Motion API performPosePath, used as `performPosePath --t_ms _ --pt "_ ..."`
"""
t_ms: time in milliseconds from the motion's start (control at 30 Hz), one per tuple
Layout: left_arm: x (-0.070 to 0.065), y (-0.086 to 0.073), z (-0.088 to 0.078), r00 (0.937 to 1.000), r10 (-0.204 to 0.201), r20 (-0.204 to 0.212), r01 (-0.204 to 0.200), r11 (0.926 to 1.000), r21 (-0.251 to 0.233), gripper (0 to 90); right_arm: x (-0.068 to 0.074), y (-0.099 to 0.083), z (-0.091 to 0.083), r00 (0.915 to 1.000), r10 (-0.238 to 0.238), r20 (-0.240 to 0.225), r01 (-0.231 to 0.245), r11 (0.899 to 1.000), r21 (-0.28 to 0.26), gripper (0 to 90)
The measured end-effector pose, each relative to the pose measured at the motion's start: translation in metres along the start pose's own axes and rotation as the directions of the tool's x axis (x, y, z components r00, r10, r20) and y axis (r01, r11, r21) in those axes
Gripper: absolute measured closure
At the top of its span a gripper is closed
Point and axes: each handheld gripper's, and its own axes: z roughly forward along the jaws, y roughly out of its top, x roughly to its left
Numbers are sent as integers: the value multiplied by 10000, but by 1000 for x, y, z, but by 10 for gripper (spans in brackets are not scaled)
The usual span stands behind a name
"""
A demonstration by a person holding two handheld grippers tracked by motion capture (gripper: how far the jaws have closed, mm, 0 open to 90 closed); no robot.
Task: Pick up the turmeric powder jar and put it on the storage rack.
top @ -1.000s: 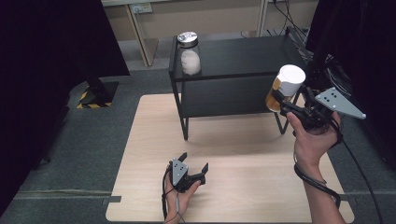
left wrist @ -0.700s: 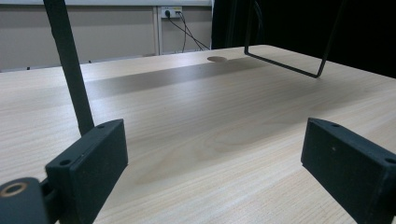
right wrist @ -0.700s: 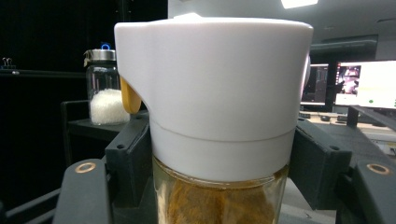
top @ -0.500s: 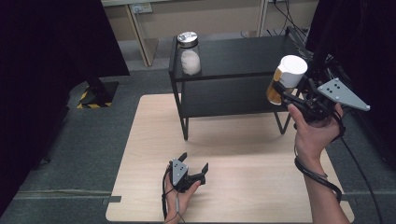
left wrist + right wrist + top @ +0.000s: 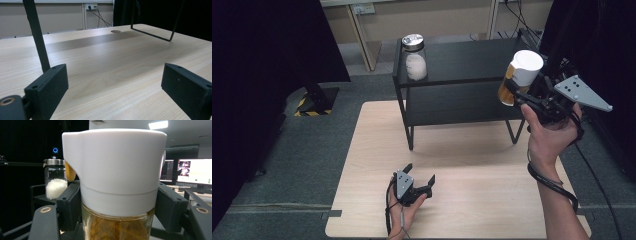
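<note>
High view: right gripper (image 5: 518,91) is holding a white-lidded jar (image 5: 521,76) in the air by the right end of the black shelf (image 5: 462,64), beside its top board, upright or nearly so. Left gripper (image 5: 418,179) is resting on the tabletop (image 5: 482,180), jaws spread wide, gripping nothing.
Left gripper view: jaws are standing wide apart over bare wood; shelf legs are rising beyond.
Right gripper view: jaws are pressing both sides of the jar just under its white lid (image 5: 115,167); clear glass is showing orange-brown powder below. A second jar (image 5: 55,178) of white grains is sitting on the shelf behind.
Step in hand: carrying, as I judge it, toward the shelf top.
Next move: probably calling for a level set-down before the jaws open.
</note>
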Motion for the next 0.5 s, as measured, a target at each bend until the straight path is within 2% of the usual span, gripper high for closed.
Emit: performPosePath --t_ms 500 --pt "0 0 0 10000 20 6 -20 10000 -8 66 -2 18 9 9999 -123 91 124 9998 -125 307"
